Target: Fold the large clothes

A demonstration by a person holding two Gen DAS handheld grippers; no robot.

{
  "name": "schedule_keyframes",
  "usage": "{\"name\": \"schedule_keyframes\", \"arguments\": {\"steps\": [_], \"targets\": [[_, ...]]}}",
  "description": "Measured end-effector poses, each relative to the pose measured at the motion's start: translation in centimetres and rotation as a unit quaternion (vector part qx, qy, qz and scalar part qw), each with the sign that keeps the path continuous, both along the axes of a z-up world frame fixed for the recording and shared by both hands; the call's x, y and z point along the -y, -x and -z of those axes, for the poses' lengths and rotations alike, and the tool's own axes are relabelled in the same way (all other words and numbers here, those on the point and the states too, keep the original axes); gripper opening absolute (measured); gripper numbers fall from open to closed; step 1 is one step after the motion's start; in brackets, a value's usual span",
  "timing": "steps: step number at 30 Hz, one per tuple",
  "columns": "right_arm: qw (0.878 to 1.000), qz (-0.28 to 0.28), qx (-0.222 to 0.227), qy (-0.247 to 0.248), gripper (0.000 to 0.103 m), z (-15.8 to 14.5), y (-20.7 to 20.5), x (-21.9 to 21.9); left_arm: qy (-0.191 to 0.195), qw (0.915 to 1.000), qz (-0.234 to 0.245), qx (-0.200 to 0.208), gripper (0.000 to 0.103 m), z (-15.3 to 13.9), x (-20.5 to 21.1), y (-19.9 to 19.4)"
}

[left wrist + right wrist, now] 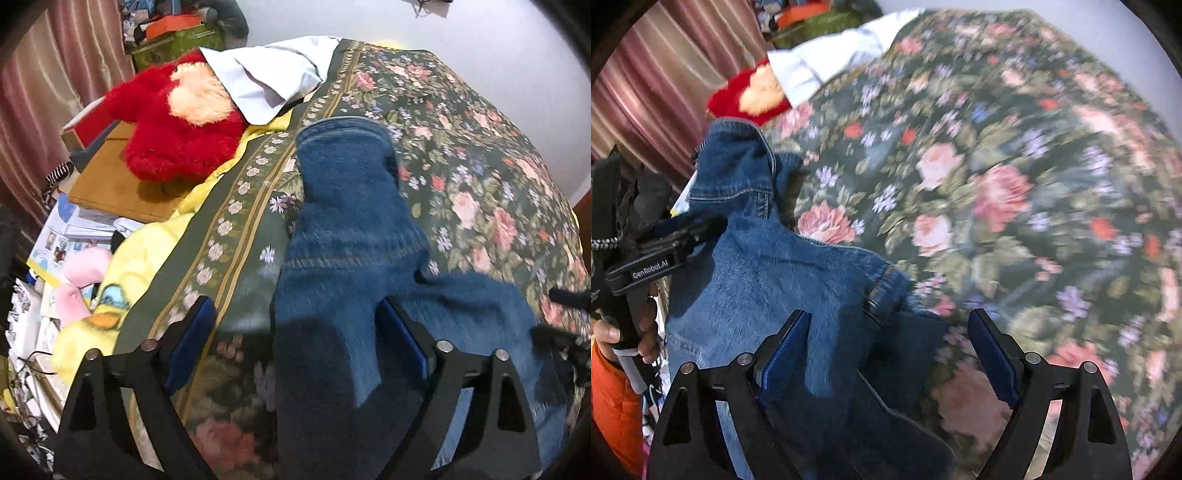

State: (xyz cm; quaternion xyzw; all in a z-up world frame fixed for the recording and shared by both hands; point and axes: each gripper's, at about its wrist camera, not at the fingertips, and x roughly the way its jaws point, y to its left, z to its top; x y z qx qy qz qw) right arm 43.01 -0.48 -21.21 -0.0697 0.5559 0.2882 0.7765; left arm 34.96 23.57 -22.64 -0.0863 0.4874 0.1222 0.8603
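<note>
the denim jacket [351, 229] lies mid-frame on the floral bed [480, 155], heavy, thick, floppy; best taken by hem or seams. left gripper [299, 347] and right gripper [886, 350] hover with jaws wide, empty.

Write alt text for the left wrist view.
A blue denim garment lies stretched across a floral bedspread, its near end between the open fingers of the left gripper. A red plush toy and a white pillow lie at the bed's far left.
</note>
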Motion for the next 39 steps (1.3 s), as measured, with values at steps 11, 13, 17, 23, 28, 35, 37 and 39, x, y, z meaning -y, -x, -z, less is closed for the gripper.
{"name": "schedule_keyframes", "arguments": {"steps": [11, 13, 17, 23, 28, 35, 37, 39], "targets": [[0.983, 0.011, 0.167, -0.076, 0.086, -13.9, 10.1, 4.7, -0.029, 0.9863, 0.062, 0.150, 0.088, -12.7, 6.0, 10.3], [0.975, 0.015, 0.199, -0.098, 0.086, -16.5, 12.4, 5.7, -0.031, 0.9797, 0.070, 0.185, 0.088, -15.2, 7.1, 12.1], [0.956, 0.026, 0.260, -0.134, 0.086, -20.6, 16.9, 7.1, -0.043, 0.9619, 0.082, 0.257, 0.088, -19.6, 9.5, 16.6], [0.924, 0.048, 0.341, -0.167, 0.086, -25.4, 24.0, 9.3, -0.059, 0.9345, 0.078, 0.342, 0.088, -23.6, 12.1, 23.1], [0.905, 0.065, 0.381, -0.180, 0.086, -27.2, 28.8, 10.6, -0.072, 0.9215, 0.068, 0.375, 0.088, -24.9, 13.0, 26.5], [0.897, 0.097, 0.390, -0.184, 0.100, -27.3, 32.1, 11.3, -0.091, 0.9198, 0.069, 0.375, 0.093, -24.6, 14.0, 28.3], [0.897, 0.107, 0.390, -0.178, 0.103, -27.1, 32.5, 11.1, -0.085, 0.9222, 0.067, 0.371, 0.096, -24.4, 14.0, 28.4], [0.897, 0.113, 0.391, -0.171, 0.103, -27.0, 32.7, 10.9, -0.074, 0.9248, 0.065, 0.368, 0.096, -24.1, 13.9, 28.4]]}}
